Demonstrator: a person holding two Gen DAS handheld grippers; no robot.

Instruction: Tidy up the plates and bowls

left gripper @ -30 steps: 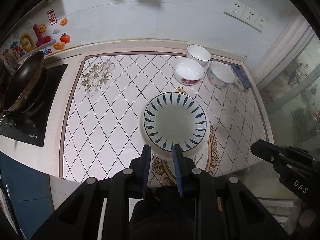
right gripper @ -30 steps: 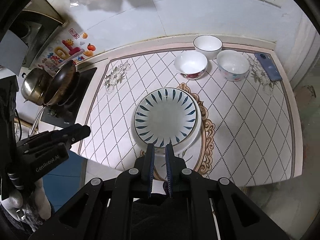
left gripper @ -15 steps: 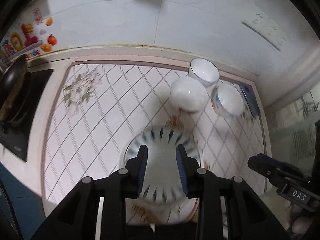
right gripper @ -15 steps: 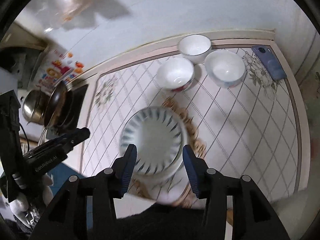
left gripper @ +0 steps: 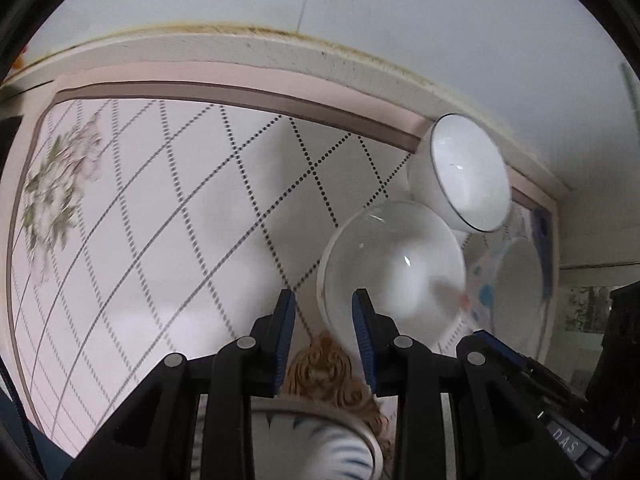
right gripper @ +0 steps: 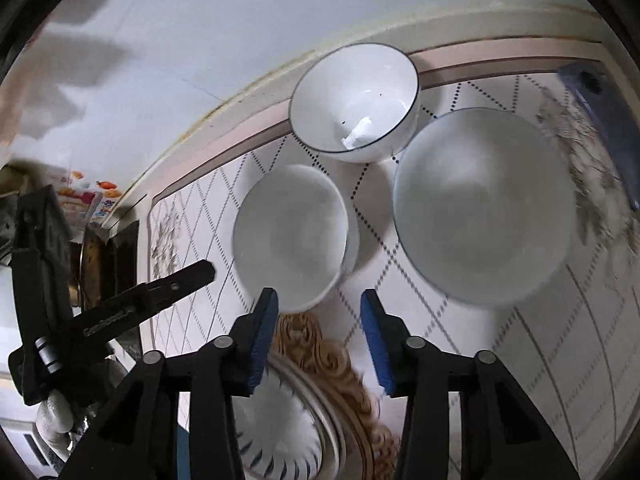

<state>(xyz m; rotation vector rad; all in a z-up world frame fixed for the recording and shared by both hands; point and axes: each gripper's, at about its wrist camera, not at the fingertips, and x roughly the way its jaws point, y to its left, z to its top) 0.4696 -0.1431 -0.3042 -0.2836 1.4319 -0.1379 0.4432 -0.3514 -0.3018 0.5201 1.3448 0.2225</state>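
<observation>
Three bowls are clustered at the far tabletop edge, beyond both pairs of fingers — probably left there to be nested. The left gripper is held part open and empty, its right finger against the near rim of the plain white ceramic bowl. The right gripper is spread wider, empty, between that bowl and the larger pale bowl; the dark-rimmed white bowl lies beyond. The blue-streaked plate is kept beneath the fingers — likely already stacked

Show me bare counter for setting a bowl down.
Free: the diamond-patterned mat left of the nearest white bowl, toward the flower print. Crowded: the back right corner, three bowls clustered, including the dark-rimmed bowl.
</observation>
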